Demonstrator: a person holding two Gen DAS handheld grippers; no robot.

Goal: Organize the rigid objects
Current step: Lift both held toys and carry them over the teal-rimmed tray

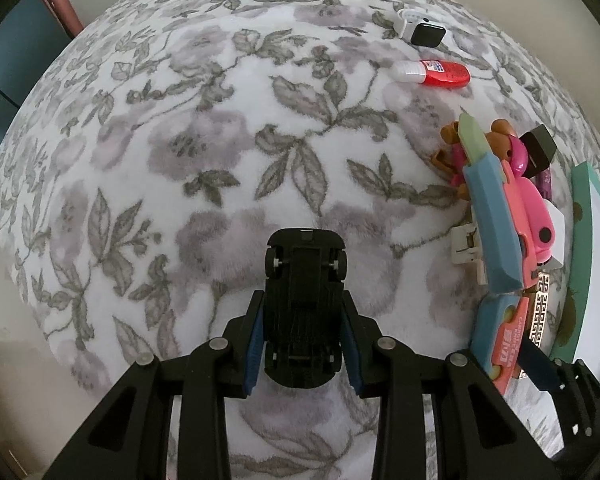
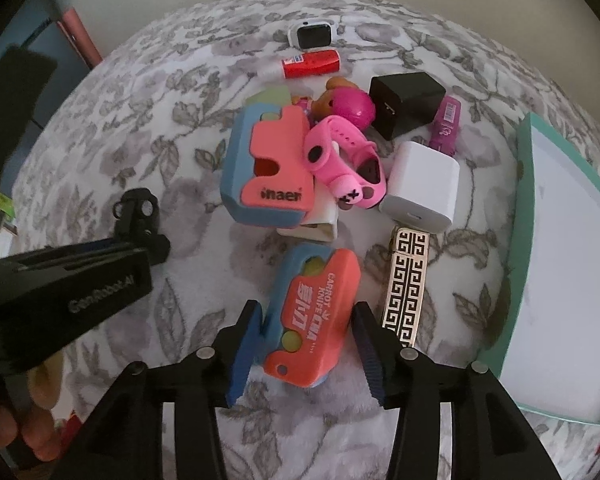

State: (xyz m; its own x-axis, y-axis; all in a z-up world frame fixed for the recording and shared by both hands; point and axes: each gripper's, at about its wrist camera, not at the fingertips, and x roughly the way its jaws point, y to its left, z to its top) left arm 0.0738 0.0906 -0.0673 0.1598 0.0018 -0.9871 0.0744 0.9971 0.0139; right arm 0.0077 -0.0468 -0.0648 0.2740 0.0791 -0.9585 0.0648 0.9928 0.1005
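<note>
My left gripper point(image 1: 303, 322) is shut on a black toy car point(image 1: 304, 276), held belly-up above the floral blanket point(image 1: 180, 140); the car also shows in the right wrist view point(image 2: 138, 216). My right gripper point(image 2: 306, 340) is open, its jaws on either side of an orange-and-blue carrot knife toy point(image 2: 312, 316) lying on the blanket, with gaps on both sides. A larger orange-and-blue toy point(image 2: 268, 168), a pink watch point(image 2: 340, 160), a doll point(image 2: 340, 104), black point(image 2: 404, 104) and white point(image 2: 422, 184) chargers and a patterned lighter point(image 2: 408, 284) are piled beyond it.
A red bottle point(image 2: 312, 63) and a white smartwatch point(image 2: 314, 35) lie at the far side of the blanket. A teal-edged white box point(image 2: 560, 260) sits at the right. A purple tube point(image 2: 446, 124) lies by the chargers. The left gripper's body point(image 2: 60, 280) is at the left.
</note>
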